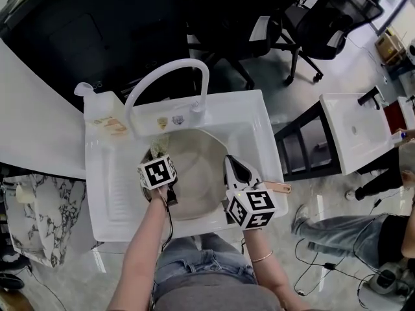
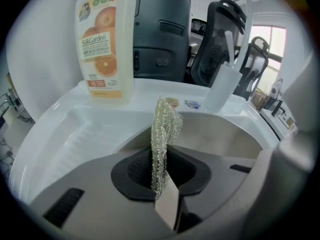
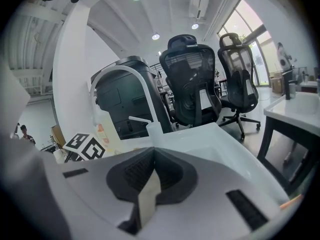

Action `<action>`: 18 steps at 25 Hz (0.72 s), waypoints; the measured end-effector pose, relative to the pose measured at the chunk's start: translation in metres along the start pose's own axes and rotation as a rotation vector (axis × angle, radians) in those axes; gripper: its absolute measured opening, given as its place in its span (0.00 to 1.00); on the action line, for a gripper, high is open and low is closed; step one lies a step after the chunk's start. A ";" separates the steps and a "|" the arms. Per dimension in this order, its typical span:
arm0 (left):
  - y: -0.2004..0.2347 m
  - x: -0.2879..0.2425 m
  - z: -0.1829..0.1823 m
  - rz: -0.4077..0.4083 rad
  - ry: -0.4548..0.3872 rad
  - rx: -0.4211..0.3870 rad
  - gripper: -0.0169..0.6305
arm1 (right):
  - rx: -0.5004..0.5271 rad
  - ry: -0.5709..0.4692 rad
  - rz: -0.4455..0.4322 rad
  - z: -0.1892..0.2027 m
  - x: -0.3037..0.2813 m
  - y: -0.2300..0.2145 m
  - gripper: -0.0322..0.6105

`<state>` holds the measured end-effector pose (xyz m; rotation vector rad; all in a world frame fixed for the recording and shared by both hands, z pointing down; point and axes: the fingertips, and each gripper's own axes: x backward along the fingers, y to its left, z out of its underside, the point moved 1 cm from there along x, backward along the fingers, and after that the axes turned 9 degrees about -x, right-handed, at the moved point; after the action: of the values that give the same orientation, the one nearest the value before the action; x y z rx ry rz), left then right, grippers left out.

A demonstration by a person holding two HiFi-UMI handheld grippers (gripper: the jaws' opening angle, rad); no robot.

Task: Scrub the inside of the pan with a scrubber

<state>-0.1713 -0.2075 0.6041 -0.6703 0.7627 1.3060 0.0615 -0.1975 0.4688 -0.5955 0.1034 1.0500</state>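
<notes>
A round cream pan [image 1: 202,173] lies in the white sink [image 1: 259,118], its wooden handle [image 1: 280,187] pointing right. My left gripper [image 1: 156,155] is over the pan's left edge, shut on a silvery-green mesh scrubber [image 2: 165,129] that stands up between the jaws of the left gripper [image 2: 161,181]. The pan's pale inner wall [image 2: 225,140] lies just beyond it. My right gripper [image 1: 232,164] hovers over the pan's right side, jaws together with nothing between them; in its own view the right gripper [image 3: 151,181] points over the sink rim, and the handle tip [image 3: 293,200] shows at the lower right.
A curved white faucet [image 1: 170,76] arches over the back of the sink. An orange-labelled soap bottle [image 2: 105,39] stands at the back left corner. Office chairs [image 3: 195,84] and a dark machine [image 3: 125,104] lie behind. A second white sink [image 1: 355,131] is at the right.
</notes>
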 end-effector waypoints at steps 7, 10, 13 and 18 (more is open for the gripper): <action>0.007 0.022 0.005 -0.011 -0.012 0.072 0.14 | 0.011 -0.017 -0.013 0.002 0.007 0.016 0.07; 0.007 0.041 0.002 0.028 -0.045 0.120 0.14 | 0.021 -0.023 -0.015 0.000 0.008 0.022 0.07; 0.012 0.059 -0.004 0.082 -0.087 0.148 0.14 | 0.033 -0.029 -0.016 -0.001 0.008 0.029 0.07; 0.009 0.075 -0.020 0.258 -0.087 0.005 0.14 | 0.043 -0.043 0.011 -0.002 0.010 0.037 0.07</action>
<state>-0.1749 -0.1780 0.5315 -0.5192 0.7994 1.5574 0.0361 -0.1780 0.4484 -0.5338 0.0917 1.0677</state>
